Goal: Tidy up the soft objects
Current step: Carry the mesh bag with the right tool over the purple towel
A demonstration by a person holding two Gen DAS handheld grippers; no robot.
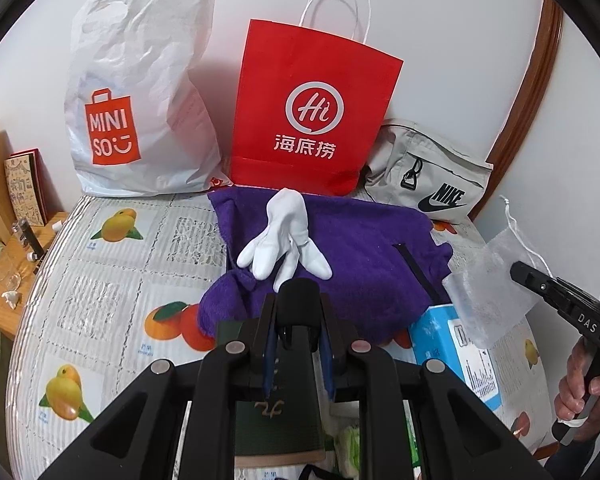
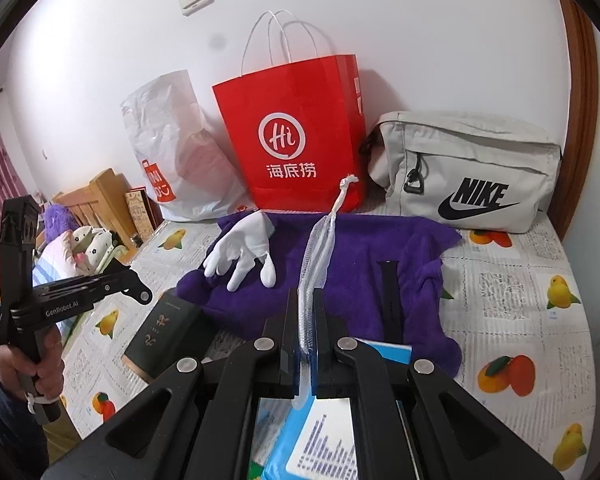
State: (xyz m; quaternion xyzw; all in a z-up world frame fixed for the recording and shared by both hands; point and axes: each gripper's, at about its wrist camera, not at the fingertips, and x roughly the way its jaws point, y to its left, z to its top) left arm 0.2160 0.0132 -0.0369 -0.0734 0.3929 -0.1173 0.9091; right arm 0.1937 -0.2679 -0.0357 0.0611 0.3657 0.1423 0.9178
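A purple towel (image 1: 352,256) (image 2: 360,256) lies on the fruit-print tablecloth, with a white glove (image 1: 284,236) (image 2: 244,252) and a black strap (image 2: 390,300) on it. My left gripper (image 1: 298,300) is shut on a dark green box with gold lettering (image 1: 280,412), seen from the side in the right wrist view (image 2: 168,332). My right gripper (image 2: 306,312) is shut on a white mesh drawstring pouch (image 2: 316,256), held above the towel's right side; it also shows in the left wrist view (image 1: 488,276).
Against the wall stand a white Miniso bag (image 1: 136,92), a red paper bag (image 1: 308,112) (image 2: 296,136) and a grey Nike bag (image 2: 472,168). A blue-and-white box (image 1: 456,356) (image 2: 324,440) lies near the front. A wooden side table (image 1: 16,264) stands at the left.
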